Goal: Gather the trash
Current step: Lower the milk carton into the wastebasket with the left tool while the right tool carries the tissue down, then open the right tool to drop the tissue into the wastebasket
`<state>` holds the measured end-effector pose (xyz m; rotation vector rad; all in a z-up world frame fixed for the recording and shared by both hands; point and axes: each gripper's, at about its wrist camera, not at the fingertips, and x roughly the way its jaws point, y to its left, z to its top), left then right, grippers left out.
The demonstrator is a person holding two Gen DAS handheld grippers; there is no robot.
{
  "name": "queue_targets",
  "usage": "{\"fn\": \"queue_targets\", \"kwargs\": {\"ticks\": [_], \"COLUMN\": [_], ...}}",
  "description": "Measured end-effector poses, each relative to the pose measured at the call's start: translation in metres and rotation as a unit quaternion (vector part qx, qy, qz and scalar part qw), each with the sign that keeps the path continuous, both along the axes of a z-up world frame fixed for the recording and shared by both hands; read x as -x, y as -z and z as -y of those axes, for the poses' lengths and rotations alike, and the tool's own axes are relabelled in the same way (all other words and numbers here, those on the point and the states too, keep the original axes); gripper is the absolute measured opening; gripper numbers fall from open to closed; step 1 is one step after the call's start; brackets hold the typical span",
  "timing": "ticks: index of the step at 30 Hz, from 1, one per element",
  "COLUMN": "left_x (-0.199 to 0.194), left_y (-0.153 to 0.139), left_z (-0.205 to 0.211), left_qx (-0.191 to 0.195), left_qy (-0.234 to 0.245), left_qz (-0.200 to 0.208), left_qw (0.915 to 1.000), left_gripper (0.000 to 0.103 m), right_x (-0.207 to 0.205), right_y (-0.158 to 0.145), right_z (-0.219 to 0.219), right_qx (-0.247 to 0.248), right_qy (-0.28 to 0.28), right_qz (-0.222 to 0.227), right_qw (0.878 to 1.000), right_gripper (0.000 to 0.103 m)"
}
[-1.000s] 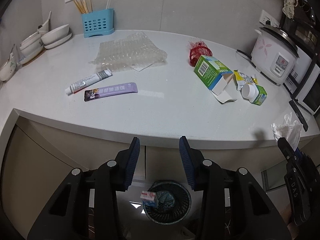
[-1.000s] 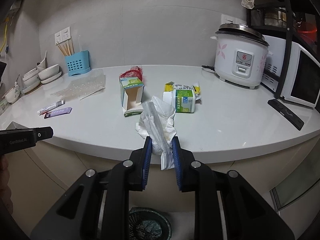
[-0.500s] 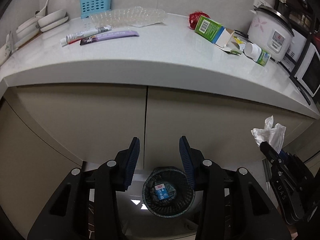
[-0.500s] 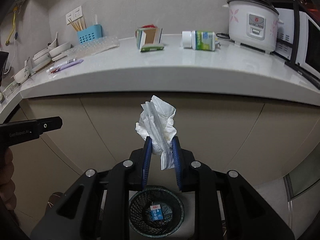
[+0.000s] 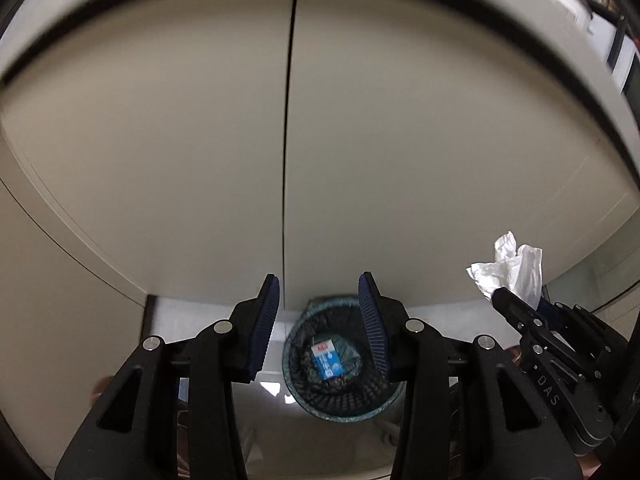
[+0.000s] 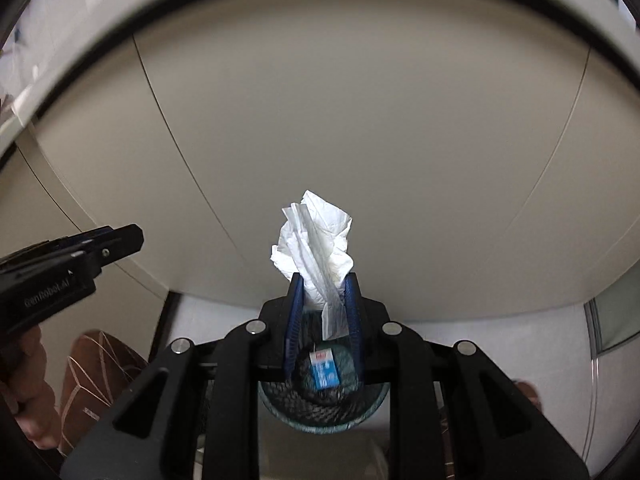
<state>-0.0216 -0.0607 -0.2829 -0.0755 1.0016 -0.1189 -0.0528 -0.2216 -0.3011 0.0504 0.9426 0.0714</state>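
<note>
While my right gripper (image 6: 322,304) pinches the crumpled tissue (image 6: 314,240) by its lower end above the mesh bin (image 6: 320,404), my left gripper (image 5: 320,328) hangs unclenched, holding nothing; soft and featherlight, the wad looks likely to drift when released.

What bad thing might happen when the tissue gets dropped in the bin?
1. The crumpled tissue is light and sticks well above the right gripper; released from this height, it might drift and miss the mesh bin.
2. A thin strip of tissue hangs between the pads, so it may cling to one when they open.
3. The left gripper is open and empty near the bin too, so the two tools might bump.
</note>
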Motion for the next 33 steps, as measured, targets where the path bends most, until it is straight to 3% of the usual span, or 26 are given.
{"fn": "queue_targets", "kwargs": {"ticks": [9, 13, 17, 26, 29, 33], "left_x": [-0.006, -0.008, -0.012, -0.026, -0.028, -0.029], "left_y": [0.108, 0.162, 0.209, 0.277, 0.291, 0.297], "left_z": [0.008, 0.01, 0.01, 0.015, 0.015, 0.013], "left_qx": [-0.012, -0.018, -0.022, -0.033, -0.031, -0.026], "left_qy": [0.012, 0.016, 0.018, 0.025, 0.024, 0.017], "left_qz": [-0.078, -0.118, -0.161, -0.213, -0.228, -0.227], "left_qw": [0.9968, 0.9927, 0.9866, 0.9761, 0.9728, 0.9734], "left_gripper": [0.042, 0.042, 0.042, 0.048, 0.048, 0.056], "right_x": [-0.017, -0.025, -0.033, -0.053, -0.049, -0.05], "right_y": [0.101, 0.15, 0.179, 0.243, 0.258, 0.271], "right_z": [-0.006, -0.008, -0.012, -0.005, -0.001, 0.005], "right_qx": [-0.004, 0.002, 0.006, 0.02, 0.017, 0.008], "right_qy": [-0.001, -0.005, -0.01, -0.01, -0.011, -0.004], "right_qz": [-0.107, -0.156, -0.189, -0.251, -0.263, -0.276], "right_qw": [0.994, 0.988, 0.982, 0.968, 0.965, 0.961], "right_gripper": [0.02, 0.02, 0.02, 0.021, 0.021, 0.027]}}
